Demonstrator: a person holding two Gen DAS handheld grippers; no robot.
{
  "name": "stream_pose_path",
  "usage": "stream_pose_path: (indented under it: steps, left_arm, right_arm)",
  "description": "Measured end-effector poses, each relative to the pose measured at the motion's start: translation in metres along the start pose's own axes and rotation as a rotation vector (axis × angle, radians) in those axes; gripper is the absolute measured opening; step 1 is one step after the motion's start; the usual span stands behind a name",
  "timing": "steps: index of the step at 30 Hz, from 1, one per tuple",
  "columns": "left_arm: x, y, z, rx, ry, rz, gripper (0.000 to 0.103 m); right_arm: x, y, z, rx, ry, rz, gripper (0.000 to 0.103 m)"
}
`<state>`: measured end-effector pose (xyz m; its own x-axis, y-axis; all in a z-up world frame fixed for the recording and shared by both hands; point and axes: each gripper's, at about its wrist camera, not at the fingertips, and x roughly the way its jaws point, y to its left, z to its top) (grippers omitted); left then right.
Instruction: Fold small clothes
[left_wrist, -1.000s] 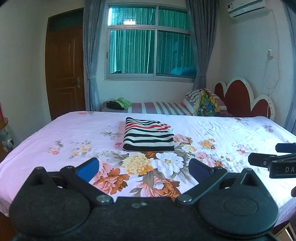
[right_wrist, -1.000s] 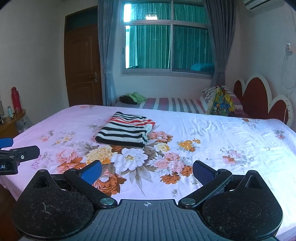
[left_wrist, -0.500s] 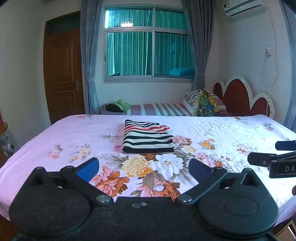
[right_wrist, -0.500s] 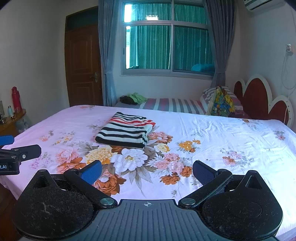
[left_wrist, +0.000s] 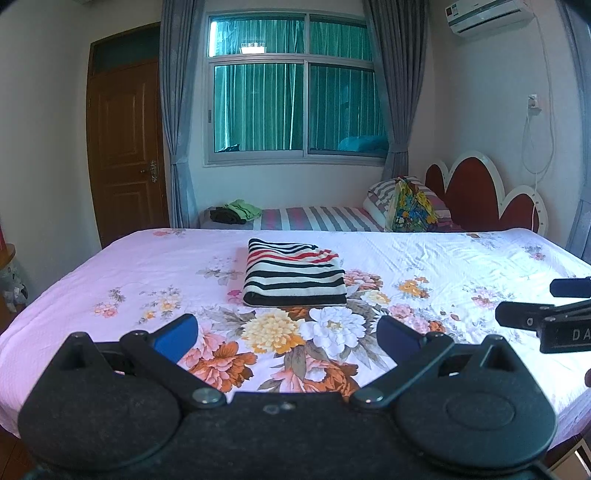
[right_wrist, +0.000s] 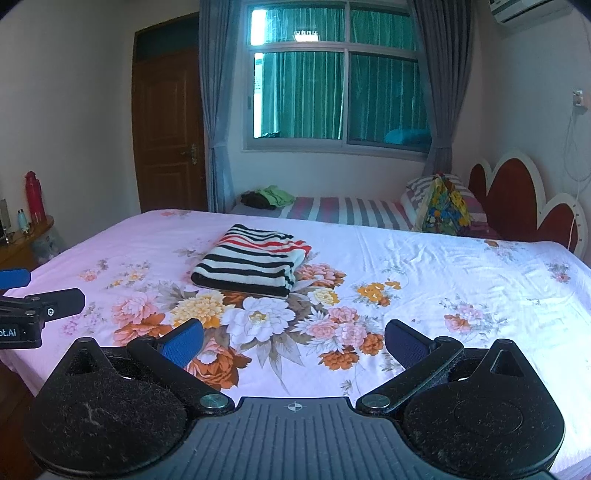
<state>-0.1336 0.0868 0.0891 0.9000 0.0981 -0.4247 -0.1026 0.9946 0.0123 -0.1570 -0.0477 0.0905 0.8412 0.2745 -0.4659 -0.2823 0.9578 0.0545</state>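
You are holding the left gripper (left_wrist: 288, 334) and right gripper (right_wrist: 293, 341) spread and empty, because the striped garment (left_wrist: 293, 275) is lying folded at twelve o'clock on the bed (left_wrist: 461, 258).

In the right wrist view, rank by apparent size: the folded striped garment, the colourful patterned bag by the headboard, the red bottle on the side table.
1. Folded striped garment, clearly largest.
2. Colourful patterned bag, though it sits farther back, so its true size is uncertain.
3. Red bottle, smallest.
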Motion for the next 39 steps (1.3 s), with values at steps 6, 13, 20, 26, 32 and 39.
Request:
stream_pose_path:
  steps: [6, 13, 20, 26, 32, 39]
  left_arm:
    - [0.002, -0.001, 0.0, 0.006, 0.001, -0.001, 0.102]
    - [0.003, -0.002, 0.001, 0.009, 0.0, -0.004, 0.102]
    - [0.003, -0.001, 0.001, 0.008, -0.003, -0.008, 0.102]
    - [0.004, 0.0, 0.001, 0.016, -0.016, -0.021, 0.102]
    - [0.006, 0.0, 0.0, 0.027, -0.023, -0.027, 0.102]
    - [0.011, 0.002, 0.0, 0.045, -0.01, -0.016, 0.102]
  right_arm:
    - [-0.002, -0.007, -0.002, 0.004, -0.003, 0.0, 0.103]
    - [-0.004, -0.012, -0.002, 0.005, -0.002, 0.001, 0.103]
    - [-0.005, -0.013, -0.002, 0.004, 0.0, -0.001, 0.103]
    - [-0.005, -0.017, -0.003, 0.007, 0.004, 0.0, 0.103]
    - [-0.003, -0.017, -0.004, 0.003, 0.006, 0.004, 0.103]
    - [0.002, -0.016, -0.002, -0.007, 0.01, 0.018, 0.103]
